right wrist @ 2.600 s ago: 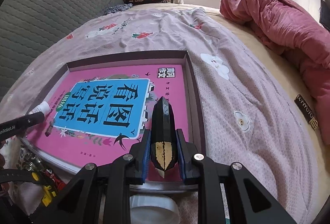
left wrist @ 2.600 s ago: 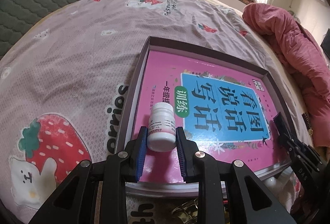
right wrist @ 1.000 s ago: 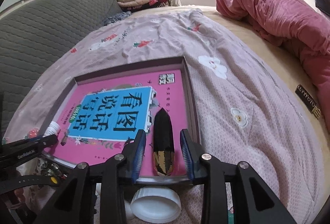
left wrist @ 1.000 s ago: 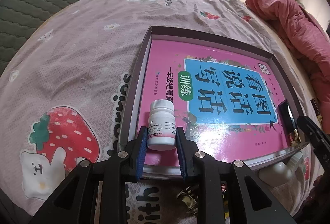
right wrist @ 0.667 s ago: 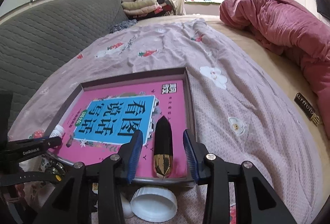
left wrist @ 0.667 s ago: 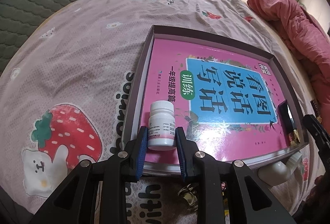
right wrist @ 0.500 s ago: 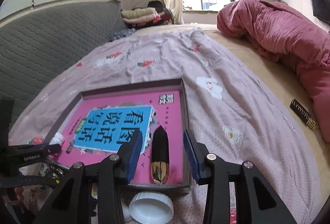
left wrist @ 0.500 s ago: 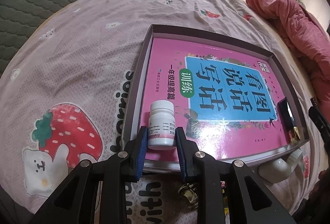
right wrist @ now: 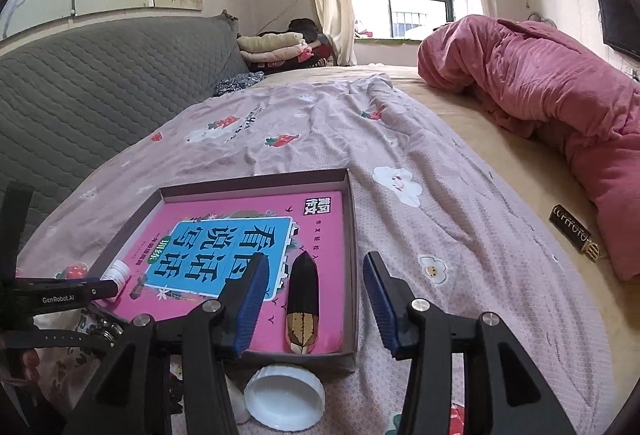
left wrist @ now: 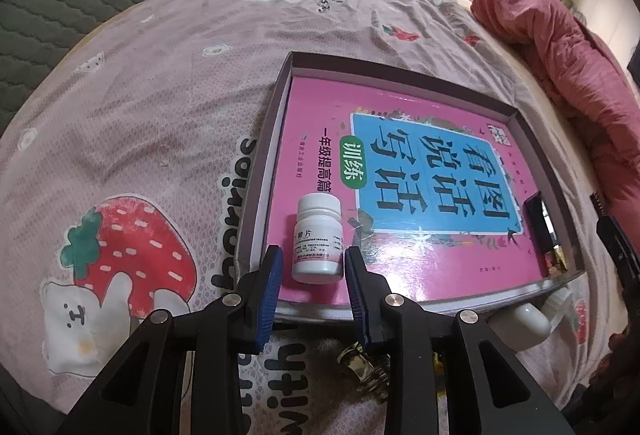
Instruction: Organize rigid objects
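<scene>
**Bottle and dark piece down in the tray, both tongs letting go**

Landmark: the shallow tray (left wrist: 260,171) on the bed, lined with a pink book (left wrist: 320,115).

Left tongs (left wrist: 314,267) at the tray's near left corner, jaws opening. White pill bottle (left wrist: 318,239) lying on the book between the blue pads (left wrist: 273,275), a sliver of gap on each side, no pad pressing it.

Right tongs (right wrist: 312,289) above the tray's near right corner, jaws opening wide. Dark pointed piece with a gold end (right wrist: 303,299) flat on the book along the tray's right wall, between the pads but clear of both.

White lid (right wrist: 284,397) on the bedspread just outside the tray's near edge.
</scene>
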The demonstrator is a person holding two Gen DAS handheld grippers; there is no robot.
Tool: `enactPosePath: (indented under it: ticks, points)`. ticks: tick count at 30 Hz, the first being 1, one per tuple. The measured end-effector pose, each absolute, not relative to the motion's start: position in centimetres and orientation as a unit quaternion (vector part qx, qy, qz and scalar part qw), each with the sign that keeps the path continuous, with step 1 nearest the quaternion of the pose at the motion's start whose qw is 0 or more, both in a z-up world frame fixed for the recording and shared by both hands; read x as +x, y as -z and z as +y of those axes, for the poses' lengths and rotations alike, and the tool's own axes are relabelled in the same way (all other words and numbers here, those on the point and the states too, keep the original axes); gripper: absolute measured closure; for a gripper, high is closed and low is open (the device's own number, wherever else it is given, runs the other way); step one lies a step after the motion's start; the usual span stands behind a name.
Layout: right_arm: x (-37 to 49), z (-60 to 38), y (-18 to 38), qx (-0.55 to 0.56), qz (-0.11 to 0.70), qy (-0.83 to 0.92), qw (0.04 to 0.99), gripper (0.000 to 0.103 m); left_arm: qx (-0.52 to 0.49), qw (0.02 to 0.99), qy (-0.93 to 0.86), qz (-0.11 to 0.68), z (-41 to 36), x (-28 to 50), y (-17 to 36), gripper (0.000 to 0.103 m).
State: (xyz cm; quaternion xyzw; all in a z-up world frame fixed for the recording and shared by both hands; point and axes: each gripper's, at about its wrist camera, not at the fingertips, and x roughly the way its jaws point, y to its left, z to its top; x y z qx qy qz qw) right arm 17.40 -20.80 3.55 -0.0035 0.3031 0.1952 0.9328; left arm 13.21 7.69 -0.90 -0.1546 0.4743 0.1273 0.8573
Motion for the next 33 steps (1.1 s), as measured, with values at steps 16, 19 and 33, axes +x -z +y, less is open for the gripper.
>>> enactPosePath:
  ticks: [16,19,33]
  points:
    - [15.0,-21.8,-4.2,-0.027,0.275,-0.198,0.941,0.054,-0.178,0.866,-0.103,0.456,7.9,11.7,-0.2,0.065]
    - [14.9,-22.5,-4.1,-0.020,0.280,-0.188,0.941,0.054,-0.180,0.867,-0.100,0.454,7.8,11.5,-0.4,0.065]
    - [12.5,-22.2,-3.8,-0.055,0.282,-0.181,0.940,0.054,-0.180,0.885,-0.094,0.418,7.9,9.4,-3.4,0.053]
